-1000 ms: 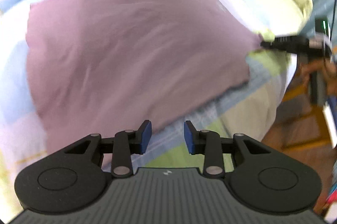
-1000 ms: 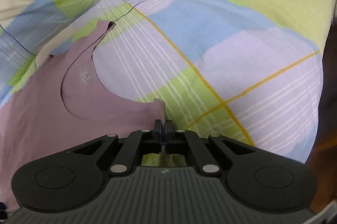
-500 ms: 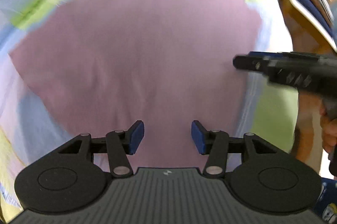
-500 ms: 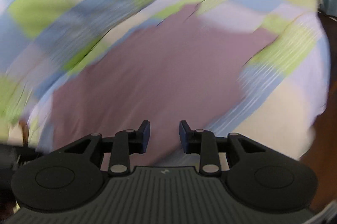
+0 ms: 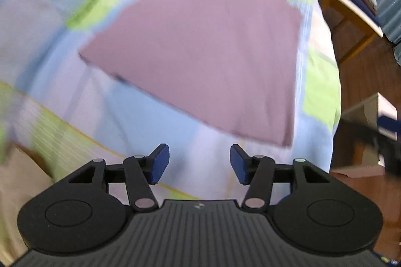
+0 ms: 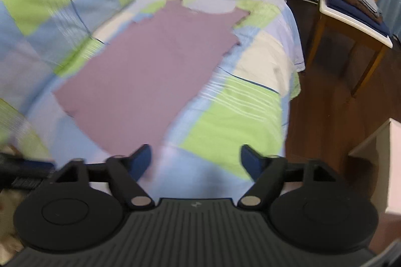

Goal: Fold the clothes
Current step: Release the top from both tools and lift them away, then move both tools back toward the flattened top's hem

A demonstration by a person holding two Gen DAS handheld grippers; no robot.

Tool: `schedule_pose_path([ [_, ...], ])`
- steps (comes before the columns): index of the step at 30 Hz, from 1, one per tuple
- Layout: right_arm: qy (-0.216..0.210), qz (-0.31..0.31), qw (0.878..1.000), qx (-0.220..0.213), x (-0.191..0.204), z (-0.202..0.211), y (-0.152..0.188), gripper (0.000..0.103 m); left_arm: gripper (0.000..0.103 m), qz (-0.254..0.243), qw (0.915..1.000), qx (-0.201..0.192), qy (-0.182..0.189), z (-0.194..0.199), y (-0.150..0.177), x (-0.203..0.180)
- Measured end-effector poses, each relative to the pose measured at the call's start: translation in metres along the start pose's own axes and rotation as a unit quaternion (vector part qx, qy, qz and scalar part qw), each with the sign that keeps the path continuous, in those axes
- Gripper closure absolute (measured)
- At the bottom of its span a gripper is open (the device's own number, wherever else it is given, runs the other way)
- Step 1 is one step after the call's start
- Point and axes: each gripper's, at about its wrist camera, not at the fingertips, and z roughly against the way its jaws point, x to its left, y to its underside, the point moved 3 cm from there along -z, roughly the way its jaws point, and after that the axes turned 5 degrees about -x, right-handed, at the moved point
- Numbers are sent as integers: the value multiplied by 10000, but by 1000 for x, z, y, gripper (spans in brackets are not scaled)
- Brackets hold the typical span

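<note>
Having let go of the shirt [image 6: 153, 61], both the right gripper [image 6: 196, 161] and left gripper [image 5: 199, 164] have just been opening, empty, shirt's near hem ahead, floor [image 6: 333, 101] rightward.

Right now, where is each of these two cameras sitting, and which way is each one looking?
Left wrist view: sits on the left hand-held gripper, looking down at the flat mauve sleeveless top on the checked blue-green bedspread; its own open blue-padded fingers show.
Right wrist view: sits on the right hand-held gripper, looking along the top toward the wooden chair; its own wide-open fingers show.
Shared: top, bedspread, chair, dark wood floor.
</note>
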Motion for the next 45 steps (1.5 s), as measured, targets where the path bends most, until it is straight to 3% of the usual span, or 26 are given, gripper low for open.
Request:
schedule_pose_path([
  [2,14,-52,9998,-188,18,23,-5,11,24,-213,9997,-101,-100,13,-16,2],
  [3,39,-129,9994,-304,28,36,-9,7,22,-306,9993,-145,-149,19,-23,3],
  [8,268,-388,9981,-391,48,63,-6,2,22,-600,9974,-249,-301,31,-45,5],
  [17,939,-1176,9885,160,49,38,19,2,22,-920,9954,-43,-244,4,-26,8],
  [29,1150,-1109,9858,523,71,14,24,2,22,-959,9952,-16,-169,-11,-24,22],
  [45,994,-897,9876,817,81,-15,20,2,22,-585,9978,243,-173,-33,-8,40],
])
